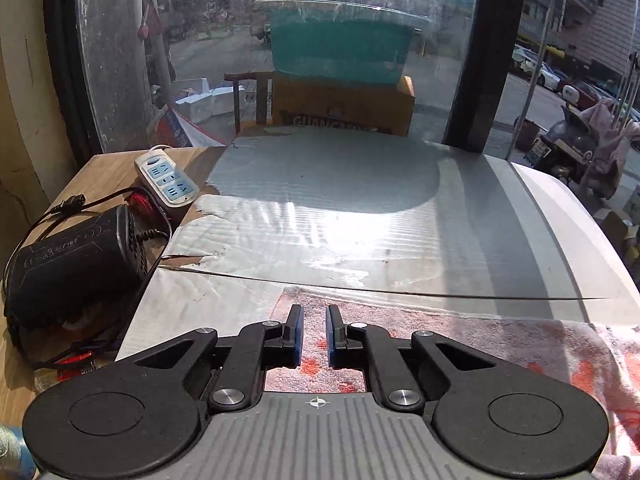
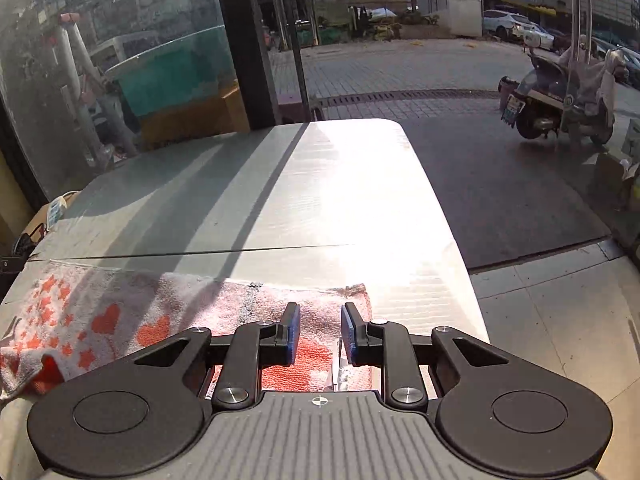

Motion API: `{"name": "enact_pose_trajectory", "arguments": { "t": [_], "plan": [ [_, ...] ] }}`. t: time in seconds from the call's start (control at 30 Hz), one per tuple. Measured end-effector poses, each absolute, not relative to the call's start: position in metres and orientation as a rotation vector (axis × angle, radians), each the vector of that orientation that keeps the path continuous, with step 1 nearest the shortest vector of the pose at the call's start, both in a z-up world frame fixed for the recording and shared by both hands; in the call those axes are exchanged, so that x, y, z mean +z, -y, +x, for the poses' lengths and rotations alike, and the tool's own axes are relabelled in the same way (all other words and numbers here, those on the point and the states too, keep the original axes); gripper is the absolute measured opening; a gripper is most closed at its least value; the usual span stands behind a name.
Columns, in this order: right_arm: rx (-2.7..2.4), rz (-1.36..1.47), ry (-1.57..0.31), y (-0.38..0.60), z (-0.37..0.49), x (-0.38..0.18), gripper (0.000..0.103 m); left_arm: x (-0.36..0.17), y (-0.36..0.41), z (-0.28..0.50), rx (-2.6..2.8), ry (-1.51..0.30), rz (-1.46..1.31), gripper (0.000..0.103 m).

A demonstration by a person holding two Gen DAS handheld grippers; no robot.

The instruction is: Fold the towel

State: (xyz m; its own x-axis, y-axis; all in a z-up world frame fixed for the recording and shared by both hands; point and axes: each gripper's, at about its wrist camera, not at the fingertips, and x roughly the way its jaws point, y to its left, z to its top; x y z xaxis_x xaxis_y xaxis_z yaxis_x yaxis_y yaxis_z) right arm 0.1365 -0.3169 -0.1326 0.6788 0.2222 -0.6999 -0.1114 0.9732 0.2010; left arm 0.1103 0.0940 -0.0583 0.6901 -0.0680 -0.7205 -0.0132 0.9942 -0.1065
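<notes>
A white towel with red hearts and stars [image 2: 120, 312] lies flat along the near edge of a silver-covered table [image 2: 312, 200]. It also shows in the left wrist view [image 1: 500, 344]. My left gripper [image 1: 315, 334] hovers over the towel's left end, its jaws a small gap apart with nothing between them. My right gripper [image 2: 319, 332] hovers over the towel's right end, open wider and empty. The towel's near edge is hidden under both grippers.
A white power strip [image 1: 166, 182] and a black charger with cables [image 1: 76, 268] sit on a wooden surface left of the table. Glass panes and a black frame [image 1: 488, 60] stand behind the table. A scooter [image 2: 560, 100] is parked outside on the right.
</notes>
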Motion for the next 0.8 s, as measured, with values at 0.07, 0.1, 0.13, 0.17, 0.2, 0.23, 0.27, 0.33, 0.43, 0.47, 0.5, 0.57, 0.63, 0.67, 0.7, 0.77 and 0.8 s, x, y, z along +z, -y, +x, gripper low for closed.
{"name": "enact_pose_trajectory", "arguments": {
  "t": [0.07, 0.1, 0.13, 0.17, 0.2, 0.23, 0.27, 0.33, 0.43, 0.47, 0.5, 0.57, 0.63, 0.67, 0.7, 0.77, 0.8],
  "plan": [
    [0.196, 0.144, -0.840, 0.316, 0.154, -0.139, 0.024, -0.065, -0.086, 0.103, -0.104, -0.847, -0.114, 0.034],
    [0.191, 0.124, -0.846, 0.314, 0.159, -0.142, 0.024, -0.070, -0.082, 0.100, -0.121, -0.867, -0.111, 0.034],
    [0.187, 0.105, -0.852, 0.311, 0.164, -0.146, 0.024, -0.075, -0.078, 0.097, -0.134, -0.885, -0.108, 0.034],
    [0.183, 0.088, -0.862, 0.309, 0.168, -0.149, 0.024, -0.080, -0.076, 0.093, -0.154, -0.903, -0.111, 0.034],
    [0.180, 0.071, -0.870, 0.307, 0.172, -0.151, 0.024, -0.086, -0.073, 0.088, -0.184, -0.925, -0.117, 0.034],
    [0.184, 0.046, -0.863, 0.304, 0.173, -0.153, 0.026, -0.091, -0.071, 0.084, -0.206, -0.943, -0.120, 0.034],
    [0.188, 0.022, -0.858, 0.302, 0.175, -0.155, 0.034, -0.095, -0.068, 0.080, -0.219, -0.954, -0.117, 0.034],
    [0.220, -0.015, -0.866, 0.297, 0.174, -0.159, 0.049, -0.098, -0.064, 0.069, -0.227, -0.942, -0.077, 0.034],
    [0.251, -0.118, -0.843, 0.286, 0.170, -0.163, 0.055, -0.099, -0.064, 0.065, -0.240, -0.936, -0.058, 0.034],
    [0.256, -0.146, -0.831, 0.283, 0.169, -0.165, 0.054, -0.099, -0.064, 0.064, -0.244, -0.933, -0.054, 0.034],
    [0.255, -0.130, -0.839, 0.284, 0.172, -0.165, 0.049, -0.099, -0.065, 0.064, -0.249, -0.930, -0.050, 0.034],
    [0.232, -0.109, -0.839, 0.288, 0.182, -0.164, 0.028, -0.099, -0.065, 0.065, -0.255, -0.925, -0.046, 0.034],
    [0.210, -0.102, -0.837, 0.289, 0.195, -0.164, 0.013, -0.100, -0.066, 0.068, -0.260, -0.919, -0.044, 0.034],
    [0.201, -0.096, -0.838, 0.289, 0.203, -0.164, 0.010, -0.100, -0.066, 0.070, -0.262, -0.917, -0.043, 0.034],
    [0.194, -0.089, -0.837, 0.288, 0.210, -0.165, 0.010, -0.100, -0.066, 0.073, -0.263, -0.914, -0.041, 0.034],
    [0.170, -0.066, -0.832, 0.287, 0.227, -0.166, 0.010, -0.100, -0.066, 0.080, -0.263, -0.912, -0.039, 0.034],
    [0.152, -0.030, -0.826, 0.289, 0.234, -0.167, 0.011, -0.100, -0.065, 0.084, -0.264, -0.914, -0.038, 0.034]
  ]
}}
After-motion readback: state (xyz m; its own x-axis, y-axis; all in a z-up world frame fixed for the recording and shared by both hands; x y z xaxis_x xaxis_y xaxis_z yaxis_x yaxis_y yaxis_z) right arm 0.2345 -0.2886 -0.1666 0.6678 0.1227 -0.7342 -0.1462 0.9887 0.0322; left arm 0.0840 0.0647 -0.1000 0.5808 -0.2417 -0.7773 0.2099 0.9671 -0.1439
